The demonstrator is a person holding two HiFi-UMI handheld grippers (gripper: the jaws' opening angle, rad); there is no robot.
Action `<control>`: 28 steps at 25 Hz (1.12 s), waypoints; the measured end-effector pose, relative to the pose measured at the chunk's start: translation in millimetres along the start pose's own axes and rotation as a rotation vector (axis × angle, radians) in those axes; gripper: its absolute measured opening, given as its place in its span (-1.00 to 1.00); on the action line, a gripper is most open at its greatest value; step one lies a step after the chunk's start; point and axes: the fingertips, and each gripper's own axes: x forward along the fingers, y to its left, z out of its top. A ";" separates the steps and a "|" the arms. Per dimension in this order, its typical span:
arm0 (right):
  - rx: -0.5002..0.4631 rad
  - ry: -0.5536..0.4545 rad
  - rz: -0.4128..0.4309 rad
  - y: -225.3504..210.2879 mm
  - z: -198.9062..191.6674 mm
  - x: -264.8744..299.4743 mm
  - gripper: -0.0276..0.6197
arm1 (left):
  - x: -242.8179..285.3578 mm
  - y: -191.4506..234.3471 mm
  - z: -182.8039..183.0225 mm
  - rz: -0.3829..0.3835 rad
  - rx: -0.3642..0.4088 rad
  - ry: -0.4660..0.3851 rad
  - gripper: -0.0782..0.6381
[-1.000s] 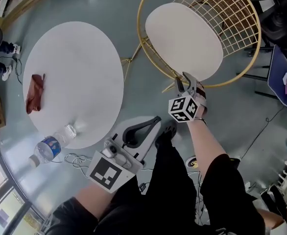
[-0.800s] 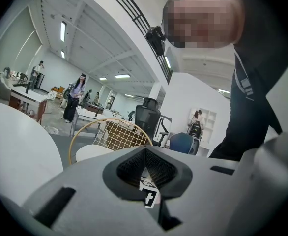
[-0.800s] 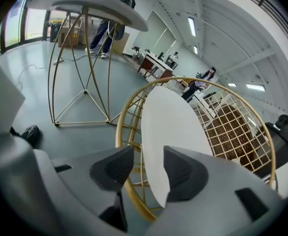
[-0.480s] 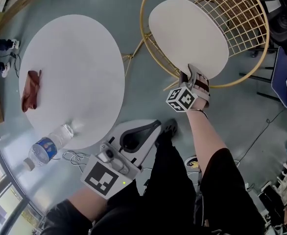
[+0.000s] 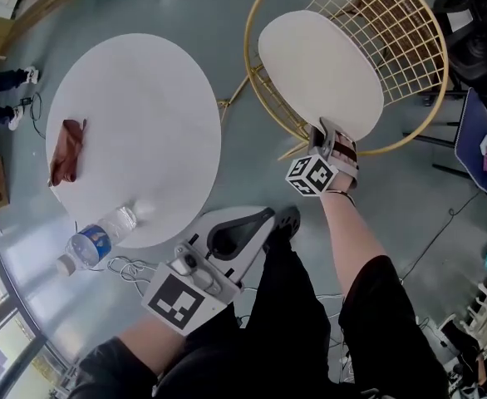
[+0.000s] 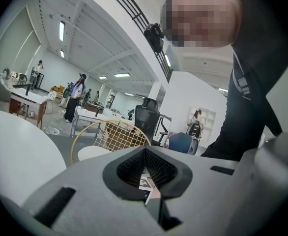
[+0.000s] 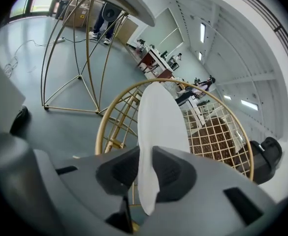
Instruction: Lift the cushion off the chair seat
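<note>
The cushion (image 5: 320, 69) lies flat on the seat of the wire chair (image 5: 389, 36). Its near edge sits between the jaws of our right gripper (image 5: 320, 130), which have just been closing and pinch that rim. We judge the bite shallow, so we should raise it slowly, tipping the edge up and drawing it toward us so it doesn't slip or drag on the gold frame. Our left gripper (image 5: 260, 217) hangs low beside the round table (image 5: 135, 140), jaws together and empty.

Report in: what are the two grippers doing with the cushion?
Right gripper jaws just closed on cushion, near edge. Left gripper shut, empty. Cushion not yet lifted off chair. Nothing in the way.
</note>
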 end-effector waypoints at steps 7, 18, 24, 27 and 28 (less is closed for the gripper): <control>0.025 -0.021 0.006 -49.5 12.7 -54.9 -0.73 | -13.0 -25.8 50.1 -0.002 0.007 -0.010 -0.74; 0.118 -0.065 0.002 -120.8 40.9 -123.9 -0.77 | -32.8 -48.8 108.0 0.003 0.061 -0.032 -0.74; 0.184 -0.125 0.035 -146.0 62.5 -197.3 -0.77 | -45.3 -72.3 136.9 0.002 0.041 -0.066 -0.74; 0.206 -0.160 0.058 -157.3 75.9 -236.6 -0.78 | -52.8 -83.4 152.8 0.001 0.027 -0.088 -0.74; 0.216 -0.172 0.063 -161.9 80.4 -248.2 -0.78 | -55.0 -86.0 158.9 -0.001 0.026 -0.099 -0.74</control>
